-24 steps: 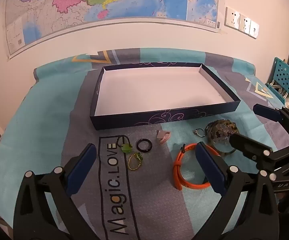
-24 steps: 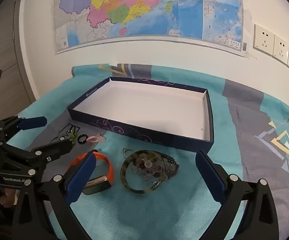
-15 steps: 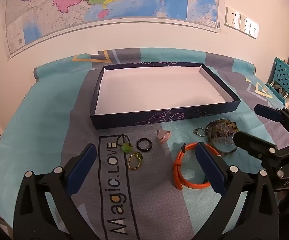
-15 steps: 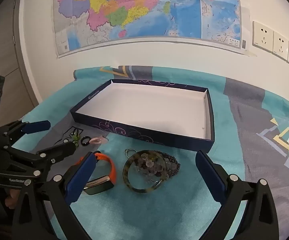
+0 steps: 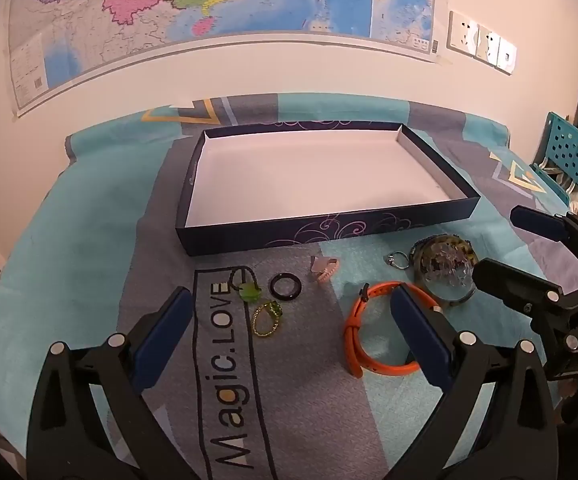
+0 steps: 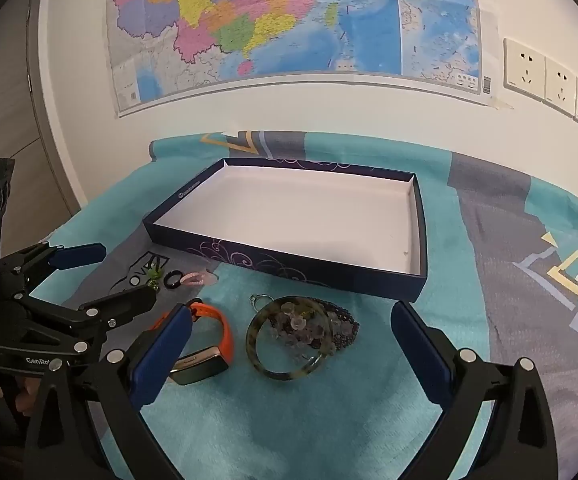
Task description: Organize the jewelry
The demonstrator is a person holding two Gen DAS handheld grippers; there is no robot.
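Lying before one box (image 5: 249, 236): two bangles, three rings.

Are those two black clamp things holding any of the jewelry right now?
No. Both the left tool and the right tool are open and empty; the orange band and bangle lie on the cloth.

Matt printed cloth (image 5: 89, 240) under my work; box (image 5: 329, 232) of smooth dark card with a white paper lining; glossy rubbery orange band (image 5: 353, 332); glossy mottled bangle (image 6: 285, 372); my left gripper (image 5: 289, 336), matt black plastic with blue pads.
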